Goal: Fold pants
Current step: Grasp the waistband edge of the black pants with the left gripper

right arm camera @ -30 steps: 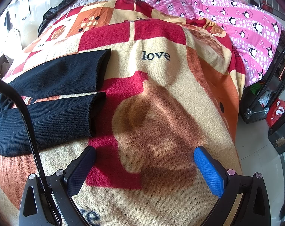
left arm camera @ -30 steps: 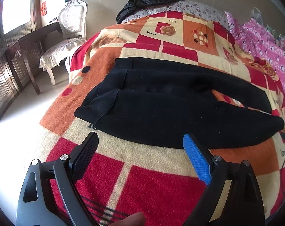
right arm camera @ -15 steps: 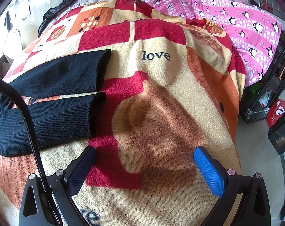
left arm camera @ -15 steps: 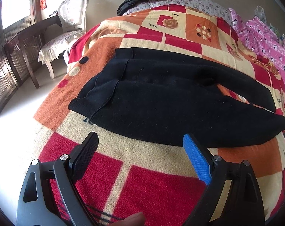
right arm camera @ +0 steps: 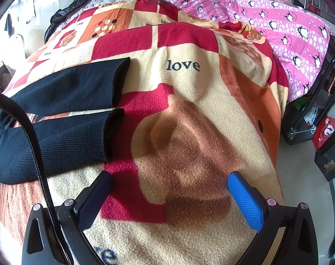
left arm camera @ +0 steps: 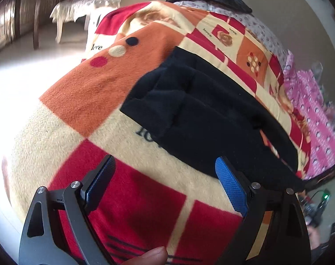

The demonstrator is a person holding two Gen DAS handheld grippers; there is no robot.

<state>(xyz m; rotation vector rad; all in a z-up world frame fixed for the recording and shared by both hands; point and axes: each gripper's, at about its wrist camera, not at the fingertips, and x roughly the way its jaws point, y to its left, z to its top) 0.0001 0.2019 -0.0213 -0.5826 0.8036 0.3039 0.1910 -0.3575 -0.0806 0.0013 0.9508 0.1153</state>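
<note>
The black pants (left arm camera: 211,114) lie on the blanket (right arm camera: 189,114) printed "love"; the left gripper (left arm camera: 165,174) and right gripper (right arm camera: 169,187) are wide and hold nothing.

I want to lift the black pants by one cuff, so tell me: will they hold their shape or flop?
The black pants will probably flop: they look like soft ribbed knit, lying limp on the blanket. The waist end is bunched into thick folds, so it may drag. The fuzzy blanket likely grips rather than lets them slide.
</note>
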